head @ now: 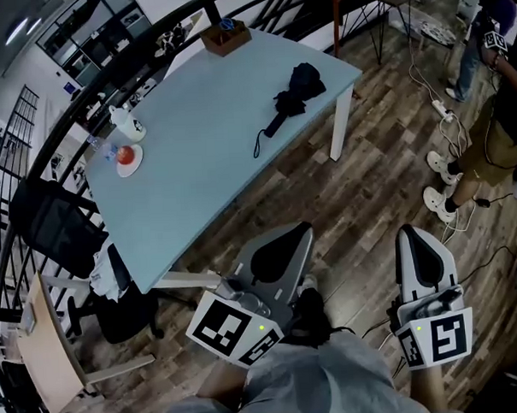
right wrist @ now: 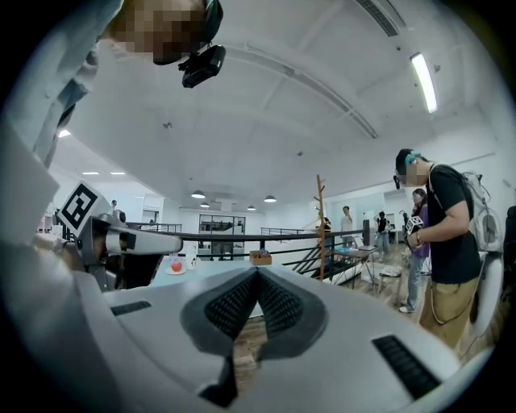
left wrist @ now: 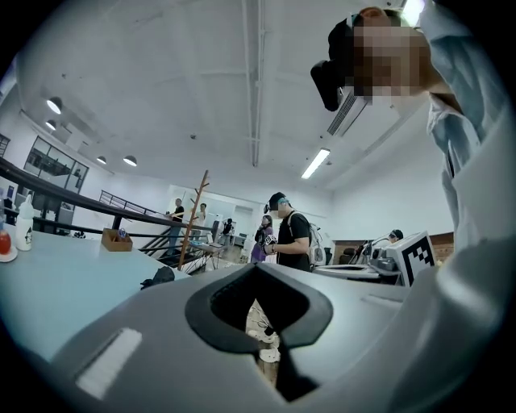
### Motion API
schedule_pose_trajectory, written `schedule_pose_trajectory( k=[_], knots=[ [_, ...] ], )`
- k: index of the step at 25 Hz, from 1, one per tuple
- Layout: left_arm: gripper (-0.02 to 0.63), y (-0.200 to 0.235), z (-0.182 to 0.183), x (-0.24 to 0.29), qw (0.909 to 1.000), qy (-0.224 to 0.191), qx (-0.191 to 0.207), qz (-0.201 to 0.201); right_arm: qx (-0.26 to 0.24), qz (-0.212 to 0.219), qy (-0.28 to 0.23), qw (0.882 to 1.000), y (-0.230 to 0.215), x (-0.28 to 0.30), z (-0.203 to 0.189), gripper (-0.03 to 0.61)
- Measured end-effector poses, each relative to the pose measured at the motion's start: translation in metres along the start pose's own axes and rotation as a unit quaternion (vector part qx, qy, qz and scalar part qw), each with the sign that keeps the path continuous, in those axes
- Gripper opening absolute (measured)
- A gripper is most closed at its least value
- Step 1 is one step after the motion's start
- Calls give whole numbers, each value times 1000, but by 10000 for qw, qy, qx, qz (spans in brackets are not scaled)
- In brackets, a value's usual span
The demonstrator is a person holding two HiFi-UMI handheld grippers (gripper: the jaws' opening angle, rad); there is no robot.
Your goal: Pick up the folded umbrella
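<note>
The folded black umbrella (head: 292,97) lies on the light blue table (head: 196,153), near its right end, with its strap trailing toward the front edge. Both grippers hang low over the wooden floor, well short of the table. My left gripper (head: 295,232) is shut with nothing in it and points toward the table's near corner. To its right, my right gripper (head: 410,234) is also shut and empty. In the left gripper view the umbrella (left wrist: 159,277) shows small on the table, left of the closed jaw tips (left wrist: 256,269). The right gripper view shows its jaw tips (right wrist: 258,273) closed together.
On the table stand a wooden box (head: 225,36) at the far end, a white bottle (head: 127,123) and a plate with a red fruit (head: 128,158). A black chair (head: 58,223) sits at the left. A person (head: 494,105) stands at the right among floor cables (head: 442,108).
</note>
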State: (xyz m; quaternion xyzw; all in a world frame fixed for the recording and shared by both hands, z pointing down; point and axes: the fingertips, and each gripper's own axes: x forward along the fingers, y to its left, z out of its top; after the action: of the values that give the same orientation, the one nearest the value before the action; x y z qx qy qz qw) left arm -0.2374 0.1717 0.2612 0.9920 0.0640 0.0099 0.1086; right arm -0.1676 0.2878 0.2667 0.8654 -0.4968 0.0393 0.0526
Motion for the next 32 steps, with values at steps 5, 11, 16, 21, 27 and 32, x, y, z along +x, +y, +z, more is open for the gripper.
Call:
schedule_pose_trajectory(
  k=[5,11,16,21,27,32],
  knots=[
    [4,31,15,30,9997,-159,-124,-132,-66,-83,68,9999,-8,41,7,-3],
    [5,65,25,58,9993,-206,-176,-275,-110,-148,130,9997,-17,82,15,-3],
    [4,92,31,70,9992,-276,-164,-254,-236,-136,69,9996,-18,110,25,-3],
    [4,113,35,79,9991,-317,-136,-239,-342,-142,4,9993,-20,131,31,-3],
    [3,129,35,88,9991,-293,-159,-257,-314,-215,59,9993,-24,143,28,-3],
    [4,137,33,91,9992,-259,-129,-261,-294,-357,87,9989,-30,145,23,-3]
  ],
)
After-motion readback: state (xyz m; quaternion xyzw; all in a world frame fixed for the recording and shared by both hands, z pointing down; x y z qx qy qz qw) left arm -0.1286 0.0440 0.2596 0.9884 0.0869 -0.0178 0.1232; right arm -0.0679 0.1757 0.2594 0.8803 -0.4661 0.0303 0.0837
